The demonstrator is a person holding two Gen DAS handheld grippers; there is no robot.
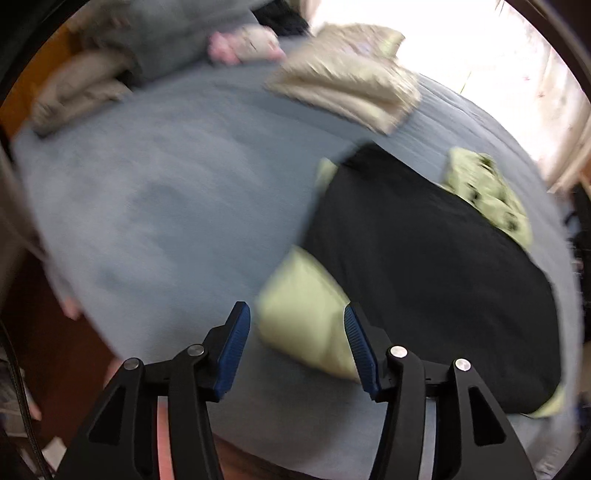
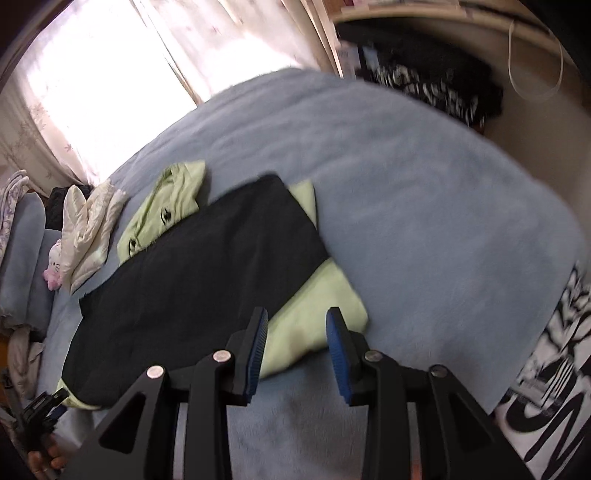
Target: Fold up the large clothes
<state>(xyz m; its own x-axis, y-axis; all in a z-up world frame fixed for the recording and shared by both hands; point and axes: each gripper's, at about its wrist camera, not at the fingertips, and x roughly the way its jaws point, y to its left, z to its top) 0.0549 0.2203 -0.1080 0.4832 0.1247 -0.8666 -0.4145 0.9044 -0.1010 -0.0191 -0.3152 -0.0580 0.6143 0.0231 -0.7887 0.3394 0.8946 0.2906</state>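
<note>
Blue fleece blanket (image 1: 155, 192) covers the whole bed, fills most of both views. On it, a black garment (image 1: 424, 258) laid flat, roughly rectangular, spread over a light green garment (image 1: 303, 317) whose edges stick out from under it: a corner at the near side, a strip at the far corner, a printed section (image 1: 487, 192) with dark marks on the far right side in the left wrist view. Right wrist view shows the same stack, black garment (image 2: 199, 266) on top, light green garment (image 2: 317, 314) poking out near right and far left.

Far side of the bed: a beige folded quilted item (image 1: 347, 85), blurred. A grey pillow or cover (image 1: 177, 33) far left, a tan folded cloth (image 1: 77, 92) beside it. A pink and white plush toy (image 2: 55, 267) lies by a white padded item (image 2: 92, 221) on the far left in the right wrist view. Bright curtained window (image 2: 103, 81) behind the bed. Black-and-white patterned fabric (image 2: 554, 369) at the near right edge.

Left gripper (image 1: 297, 317) wide apart, nothing between the blue pads (image 1: 236, 343), hovering over the near green corner. Right gripper (image 2: 297, 321) also spread wide, empty, above the green edge beside the black garment.
</note>
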